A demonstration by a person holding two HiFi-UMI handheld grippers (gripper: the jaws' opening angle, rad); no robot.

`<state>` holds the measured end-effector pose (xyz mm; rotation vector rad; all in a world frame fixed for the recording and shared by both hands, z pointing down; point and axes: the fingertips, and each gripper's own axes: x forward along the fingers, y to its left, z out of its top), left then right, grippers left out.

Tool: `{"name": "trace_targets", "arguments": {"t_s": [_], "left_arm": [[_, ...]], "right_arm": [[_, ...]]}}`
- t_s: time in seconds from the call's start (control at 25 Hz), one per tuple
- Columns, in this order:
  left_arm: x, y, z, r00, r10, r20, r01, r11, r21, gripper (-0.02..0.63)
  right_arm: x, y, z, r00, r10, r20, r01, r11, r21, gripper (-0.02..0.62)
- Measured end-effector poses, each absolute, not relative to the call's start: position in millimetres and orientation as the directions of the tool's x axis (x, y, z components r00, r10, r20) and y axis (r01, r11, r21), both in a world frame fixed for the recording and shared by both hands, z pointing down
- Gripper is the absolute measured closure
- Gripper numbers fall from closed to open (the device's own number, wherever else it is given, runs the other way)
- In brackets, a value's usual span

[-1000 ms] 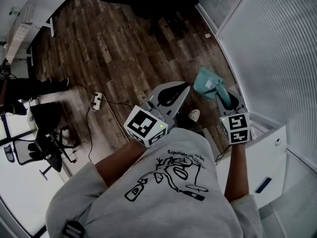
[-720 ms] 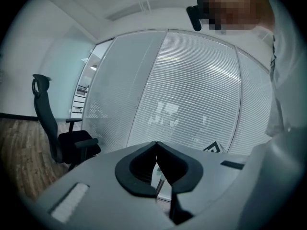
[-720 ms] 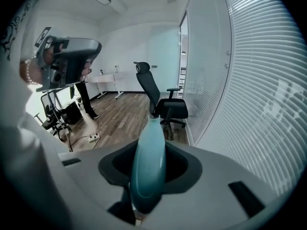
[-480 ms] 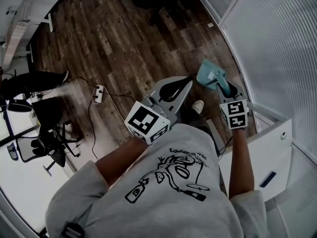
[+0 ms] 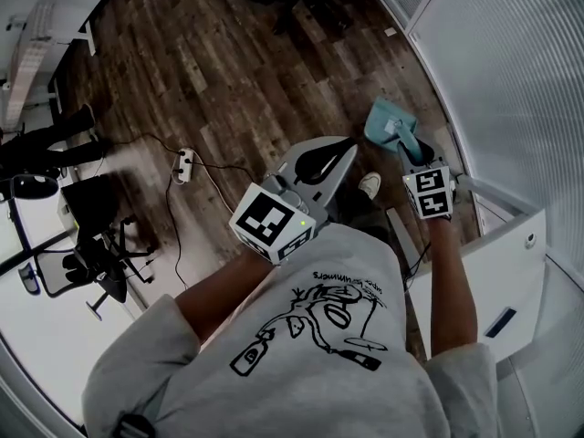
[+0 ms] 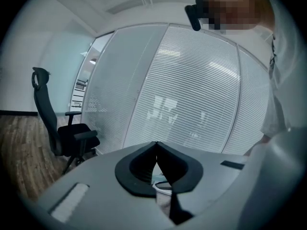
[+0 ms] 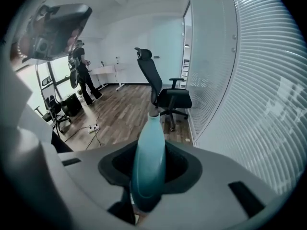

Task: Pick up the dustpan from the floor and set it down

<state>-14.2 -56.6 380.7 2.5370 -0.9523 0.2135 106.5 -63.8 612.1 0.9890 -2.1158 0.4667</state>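
The right gripper's (image 7: 149, 163) jaws pinch the teal handle of the dustpan (image 5: 388, 124). Its pan end sticks out ahead of them over the wooden floor (image 5: 210, 71), close beside the blind-covered glass wall (image 5: 511, 71). The left gripper's (image 6: 156, 148) jaws are pressed together with nothing between them, and in the head view they sit to the left of the dustpan, near a white shoe (image 5: 370, 185).

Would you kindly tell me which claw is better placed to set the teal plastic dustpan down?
Right. The right claw is shut on the handle of the teal plastic dustpan, holding it over the brown wooden floor. The left claw is shut and empty, away from the dustpan.
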Motion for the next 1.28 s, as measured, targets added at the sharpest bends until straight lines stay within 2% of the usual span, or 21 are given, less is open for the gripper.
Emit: {"name": "trace_targets", "arguments": {"t_s": [0.52, 1.28], "left_arm": [[-18.1, -41.8, 404.9, 0.748, -0.573, 0.334, -0.663, -0.666, 0.342, 0.604], [-20.8, -35.9, 430.1, 0.749, -0.544, 0.379, -0.661, -0.654, 0.368, 0.604]], "right_arm": [[110.3, -58.2, 681.2, -0.41, -0.461, 0.787, -0.768, 0.641, -0.025, 0.491], [116.1, -59.1, 730.2, -0.395, -0.429, 0.812, -0.765, 0.644, -0.032, 0.491]]}}
